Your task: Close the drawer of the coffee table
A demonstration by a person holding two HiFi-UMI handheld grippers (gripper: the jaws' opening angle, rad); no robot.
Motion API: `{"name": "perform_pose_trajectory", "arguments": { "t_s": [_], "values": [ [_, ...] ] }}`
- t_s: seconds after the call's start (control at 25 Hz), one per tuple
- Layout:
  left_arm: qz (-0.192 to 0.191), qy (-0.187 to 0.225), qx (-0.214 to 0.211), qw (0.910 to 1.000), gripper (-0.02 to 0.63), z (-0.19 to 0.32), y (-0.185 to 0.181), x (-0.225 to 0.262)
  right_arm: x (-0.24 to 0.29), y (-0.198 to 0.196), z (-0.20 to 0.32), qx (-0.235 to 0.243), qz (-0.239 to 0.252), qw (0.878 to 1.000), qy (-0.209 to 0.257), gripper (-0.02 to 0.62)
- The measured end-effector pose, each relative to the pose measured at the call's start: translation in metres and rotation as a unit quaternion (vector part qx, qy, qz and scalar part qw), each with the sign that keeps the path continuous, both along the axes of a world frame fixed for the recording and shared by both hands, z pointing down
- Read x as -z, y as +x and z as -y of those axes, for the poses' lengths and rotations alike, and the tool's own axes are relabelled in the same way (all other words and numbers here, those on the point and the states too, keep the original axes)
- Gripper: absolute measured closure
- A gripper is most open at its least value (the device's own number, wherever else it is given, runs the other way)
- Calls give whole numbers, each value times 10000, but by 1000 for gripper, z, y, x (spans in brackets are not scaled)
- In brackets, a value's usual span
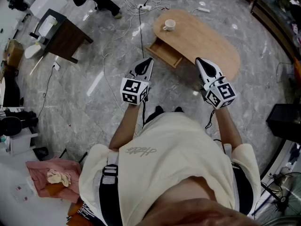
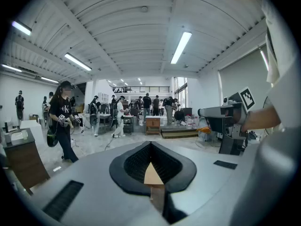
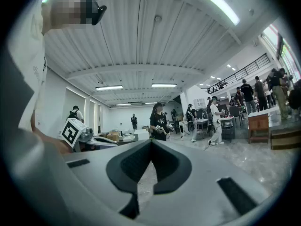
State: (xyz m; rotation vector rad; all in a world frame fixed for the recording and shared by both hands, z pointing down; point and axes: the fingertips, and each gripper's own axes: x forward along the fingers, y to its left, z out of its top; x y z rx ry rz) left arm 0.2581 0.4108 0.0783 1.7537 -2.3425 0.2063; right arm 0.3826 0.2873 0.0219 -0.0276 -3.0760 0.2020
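An oval wooden coffee table (image 1: pixel 207 41) stands on the grey marble floor ahead of me. Its drawer (image 1: pixel 164 53) is pulled out on the side nearest me, towards the left. A white cup (image 1: pixel 169 25) sits on the tabletop's left end. My left gripper (image 1: pixel 149 59) hovers just short of the drawer's front, its jaws shut with nothing in them. My right gripper (image 1: pixel 198 60) is over the table's near edge, also shut and empty. Both gripper views look out level across the hall; the left gripper (image 2: pixel 151 143) and right gripper (image 3: pixel 151 141) show tips closed, and the table is out of sight there.
A dark side table (image 1: pixel 66 34) stands at the far left. Cables and a power strip (image 1: pixel 145 7) trail over the floor behind the coffee table. A black box (image 1: pixel 284 121) sits at the right, a pink cloth (image 1: pixel 51 173) at the lower left. Several people (image 2: pixel 61 119) stand in the hall.
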Motion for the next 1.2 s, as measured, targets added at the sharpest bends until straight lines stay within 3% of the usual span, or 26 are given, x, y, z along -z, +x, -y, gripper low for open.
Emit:
{"name": "perform_pose_trajectory", "arguments": {
  "t_s": [0.48,1.2],
  "values": [
    [-118,-54,-11,9999,601,-26,-10,-11,-14,-6,-13,-209,-89,9995,-241,601],
    [-518,-45,-139,9985,601,-52,-74,-52,-52,-76,-48,-381,-433,9981,-220,601]
  ]
}}
